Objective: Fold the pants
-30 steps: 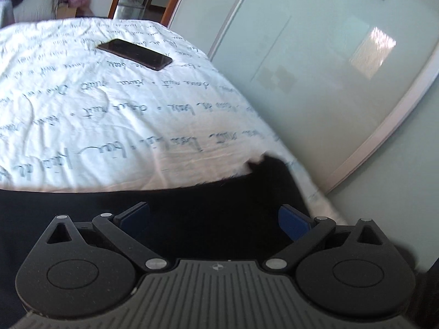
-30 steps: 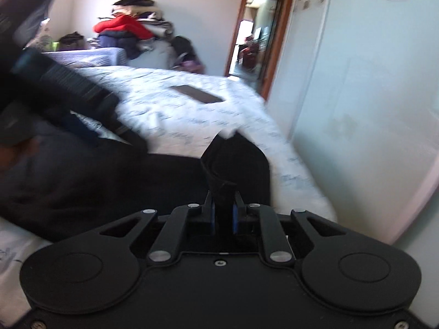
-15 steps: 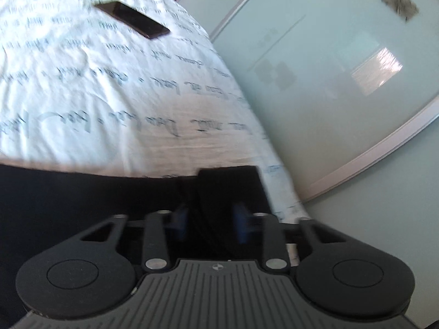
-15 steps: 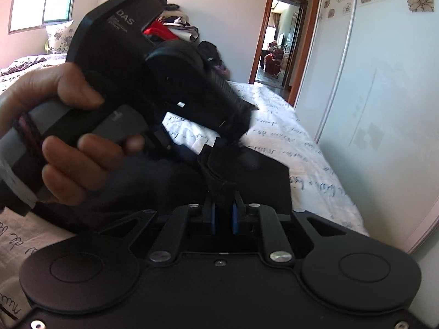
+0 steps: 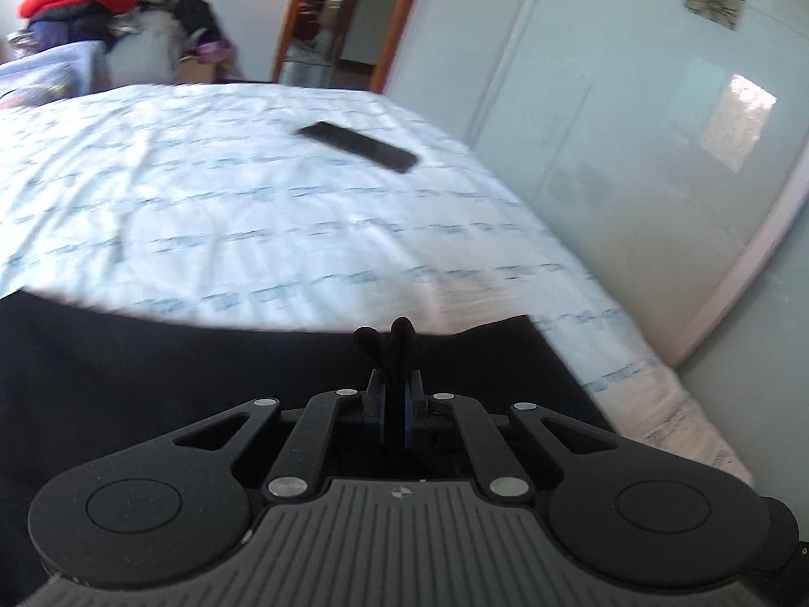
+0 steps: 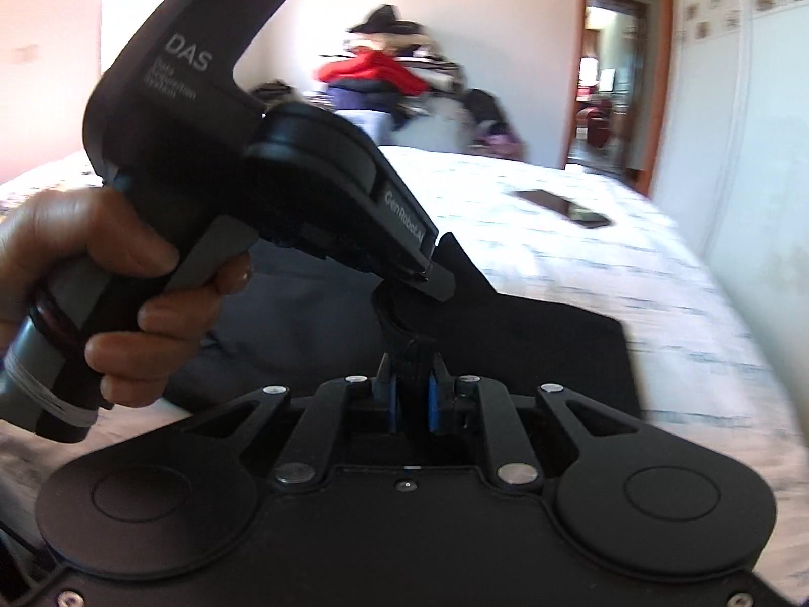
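Black pants (image 5: 202, 379) lie on a white bed sheet with blue script print (image 5: 253, 212). My left gripper (image 5: 394, 399) is shut on a pinch of the pants' cloth, which pokes up between the blue pads. My right gripper (image 6: 410, 397) is shut on another bunch of the black pants (image 6: 531, 344), lifted off the bed. In the right wrist view the left gripper (image 6: 435, 280) and the hand holding it sit just left of and above my right fingers, close together.
A black phone (image 5: 359, 145) lies on the sheet farther back, also in the right wrist view (image 6: 564, 208). Frosted wardrobe doors (image 5: 632, 126) run along the bed's right side. A clothes pile (image 6: 384, 71) and an open doorway (image 6: 607, 86) lie beyond the bed.
My left gripper went from open over the pants to shut on the cloth and lifted. It moved in next to my right gripper, which kept its hold.
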Action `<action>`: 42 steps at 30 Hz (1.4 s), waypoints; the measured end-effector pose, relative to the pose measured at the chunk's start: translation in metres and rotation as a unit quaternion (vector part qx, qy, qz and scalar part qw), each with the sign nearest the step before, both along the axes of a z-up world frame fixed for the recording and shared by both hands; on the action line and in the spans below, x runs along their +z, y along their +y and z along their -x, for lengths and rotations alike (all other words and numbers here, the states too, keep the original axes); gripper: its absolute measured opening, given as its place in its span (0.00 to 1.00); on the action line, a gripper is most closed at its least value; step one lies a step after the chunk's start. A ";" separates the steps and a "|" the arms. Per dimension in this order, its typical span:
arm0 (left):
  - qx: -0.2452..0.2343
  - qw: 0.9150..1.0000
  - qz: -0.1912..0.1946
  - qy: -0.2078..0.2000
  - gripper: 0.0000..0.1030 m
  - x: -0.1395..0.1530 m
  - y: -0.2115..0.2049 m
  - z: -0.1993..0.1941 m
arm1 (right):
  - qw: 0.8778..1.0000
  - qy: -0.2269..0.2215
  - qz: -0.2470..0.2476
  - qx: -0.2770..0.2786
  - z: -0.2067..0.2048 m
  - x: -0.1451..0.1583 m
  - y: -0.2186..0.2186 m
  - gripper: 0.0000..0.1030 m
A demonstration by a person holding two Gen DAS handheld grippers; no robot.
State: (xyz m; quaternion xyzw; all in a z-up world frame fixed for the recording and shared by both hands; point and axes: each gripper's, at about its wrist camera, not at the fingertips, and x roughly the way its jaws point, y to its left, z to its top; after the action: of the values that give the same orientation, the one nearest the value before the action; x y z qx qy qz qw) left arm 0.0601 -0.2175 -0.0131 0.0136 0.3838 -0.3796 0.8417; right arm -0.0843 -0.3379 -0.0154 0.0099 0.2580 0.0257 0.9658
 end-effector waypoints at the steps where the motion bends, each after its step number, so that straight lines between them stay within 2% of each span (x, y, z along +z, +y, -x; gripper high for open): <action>1: 0.013 1.000 -0.005 0.007 0.06 -0.001 0.012 -0.005 | 1.000 0.001 -0.008 0.012 -0.004 -0.002 0.006 0.12; 6: 0.068 0.997 -0.033 0.017 0.07 -0.007 0.052 -0.026 | 0.997 0.000 -0.050 0.062 -0.027 -0.009 0.041 0.12; 12: 0.088 0.994 -0.059 -0.028 0.08 -0.003 0.066 -0.037 | 0.995 -0.003 -0.058 0.080 -0.055 -0.012 0.064 0.13; 14: 0.095 0.992 -0.073 -0.046 0.19 -0.002 0.066 -0.041 | 0.995 -0.002 -0.059 0.082 -0.063 -0.014 0.068 0.14; 15: 0.097 0.990 -0.085 -0.055 0.29 -0.004 0.064 -0.044 | 0.994 0.008 -0.064 0.085 -0.066 -0.015 0.069 0.17; 16: 0.100 0.989 -0.092 -0.052 0.33 -0.004 0.066 -0.047 | 0.994 0.022 -0.069 0.088 -0.069 -0.017 0.071 0.19; 17: 0.112 0.988 -0.095 -0.049 0.37 -0.003 0.070 -0.049 | 0.992 0.031 -0.077 0.098 -0.069 -0.016 0.071 0.29; 19: 0.124 0.987 -0.085 -0.050 0.54 0.002 0.083 -0.049 | 0.989 0.029 -0.085 0.115 -0.060 -0.012 0.069 0.30; 21: 0.135 0.986 -0.078 -0.057 0.66 0.009 0.098 -0.047 | 0.989 0.026 -0.086 0.120 -0.050 -0.007 0.064 0.30; 26: 0.156 0.977 -0.108 -0.094 0.69 0.028 0.133 -0.038 | 0.997 0.019 -0.055 0.055 -0.024 0.002 0.036 0.30; 27: 0.160 0.973 -0.124 -0.110 0.71 0.032 0.142 -0.035 | 0.998 0.022 -0.049 0.042 -0.022 0.000 0.030 0.30; 28: 0.174 0.965 -0.147 -0.128 0.75 0.037 0.152 -0.033 | 0.998 0.028 -0.045 0.031 -0.021 -0.003 0.025 0.30; 30: 0.221 0.937 -0.206 -0.175 0.84 0.048 0.173 -0.028 | 0.997 0.047 -0.049 0.021 -0.023 -0.013 0.023 0.30; 32: 0.267 0.907 -0.247 -0.212 0.87 0.064 0.193 -0.025 | 0.997 0.054 -0.039 0.033 -0.021 -0.020 0.027 0.31; 33: 0.283 0.900 -0.252 -0.217 0.88 0.072 0.200 -0.025 | 0.998 0.051 -0.024 0.041 -0.019 -0.019 0.031 0.31; 34: 0.292 0.899 -0.244 -0.215 0.90 0.082 0.205 -0.023 | 0.998 0.048 -0.012 0.048 -0.017 -0.018 0.032 0.31; 35: 0.288 0.907 -0.225 -0.210 0.92 0.089 0.206 -0.021 | 0.998 0.044 -0.012 0.052 -0.014 -0.014 0.030 0.30; 37: 0.250 0.936 -0.162 -0.189 0.99 0.093 0.197 -0.015 | 0.999 0.028 -0.017 0.036 -0.012 -0.005 0.018 0.30; 39: 0.178 0.967 -0.111 -0.143 0.99 0.079 0.173 -0.015 | 1.000 0.013 0.016 -0.003 -0.013 -0.001 0.006 0.31; 41: 0.120 0.986 -0.076 -0.089 0.99 0.053 0.139 -0.016 | 0.997 0.010 0.064 -0.035 -0.024 0.002 -0.012 0.31; 42: 0.099 0.991 -0.062 -0.071 0.99 0.040 0.122 -0.017 | 0.996 0.012 0.077 -0.044 -0.030 0.002 -0.019 0.31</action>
State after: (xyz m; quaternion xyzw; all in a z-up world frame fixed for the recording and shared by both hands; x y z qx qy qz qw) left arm 0.0767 -0.0956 0.0271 0.0547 0.3454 -0.2674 0.8979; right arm -0.0540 -0.3571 -0.0131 -0.0533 0.2700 -0.0367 0.9607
